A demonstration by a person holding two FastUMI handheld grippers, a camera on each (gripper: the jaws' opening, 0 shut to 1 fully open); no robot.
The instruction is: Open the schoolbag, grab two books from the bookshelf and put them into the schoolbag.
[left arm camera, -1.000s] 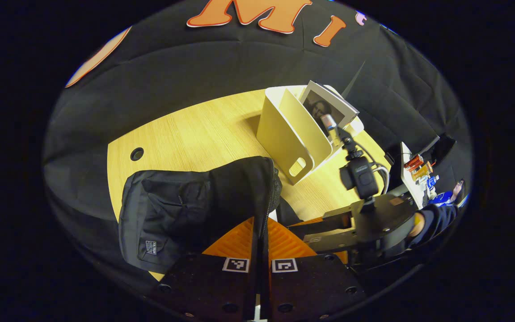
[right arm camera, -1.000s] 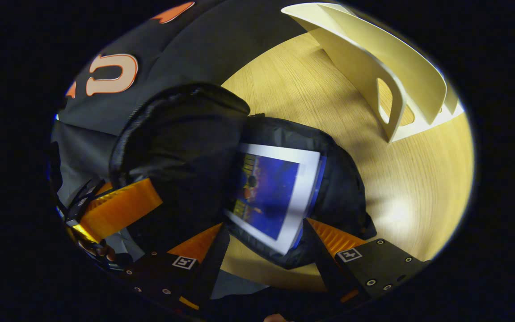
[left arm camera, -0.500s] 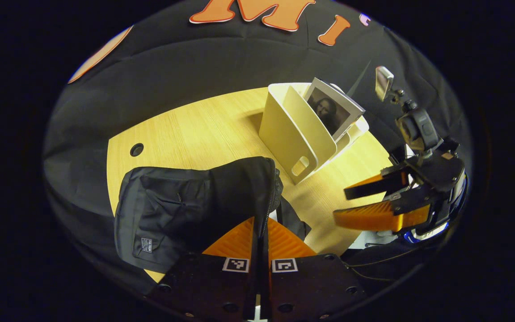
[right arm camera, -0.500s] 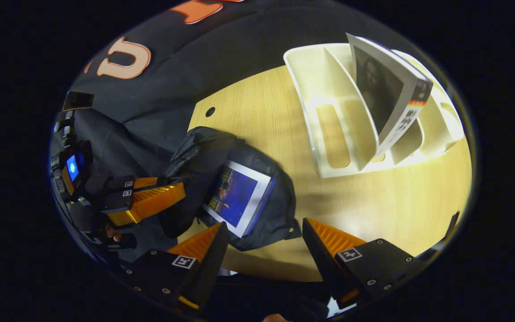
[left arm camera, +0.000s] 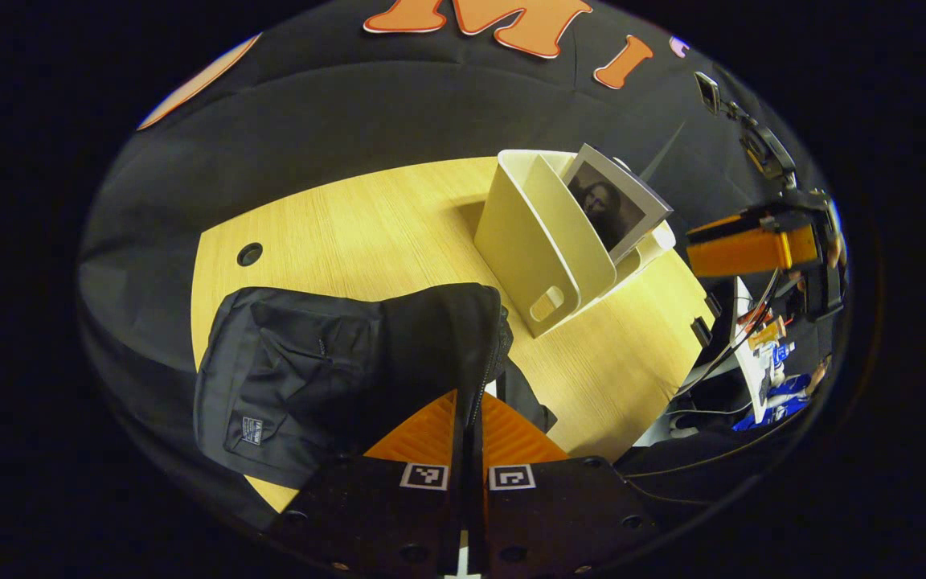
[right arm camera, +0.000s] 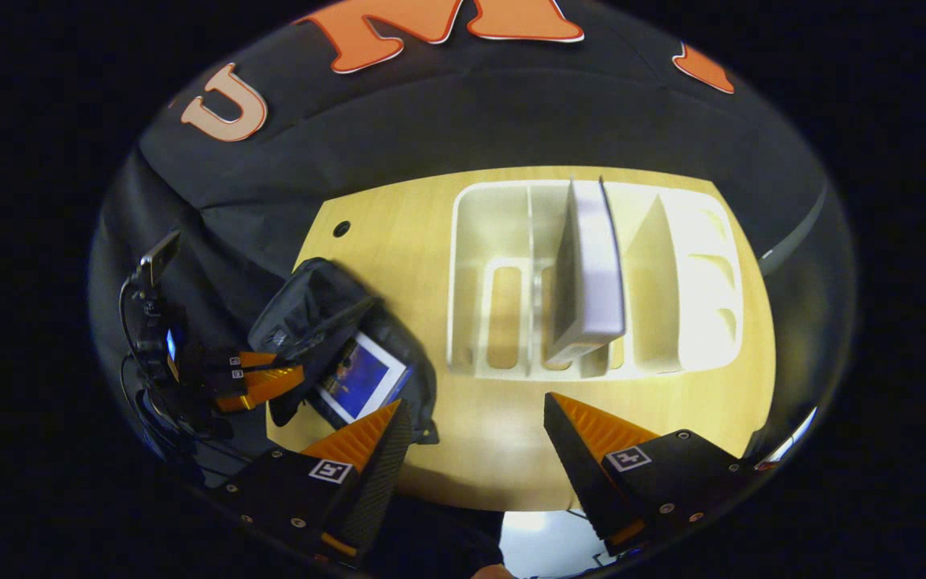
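Closest in the left gripper view, the left tool (left arm camera: 468, 418) is pinching the edge of the black schoolbag (left arm camera: 334, 370), its two fingers pressed together on the flap by the zipper. It seems to hold the flap up so the bag's mouth is open for books. In the right gripper view, one book with a blue cover (right arm camera: 360, 378) already lies inside the open bag, so I think half of the job is done. The right tool (right arm camera: 475, 422) is spread wide and holds nothing. It hangs over the near edge of the wooden counter (right arm camera: 495, 450), and it points toward the shelf, likely getting ready for the next book. A bit farther back on the counter stands the cream bookshelf (right arm camera: 503, 265) with its thin walls. The second book (right arm camera: 592, 273) stands in a middle slot, leaning on a wall, with its top edge sticking up where the tool could pinch it. The bag and the shelf sit near each other, so the carry should be short.
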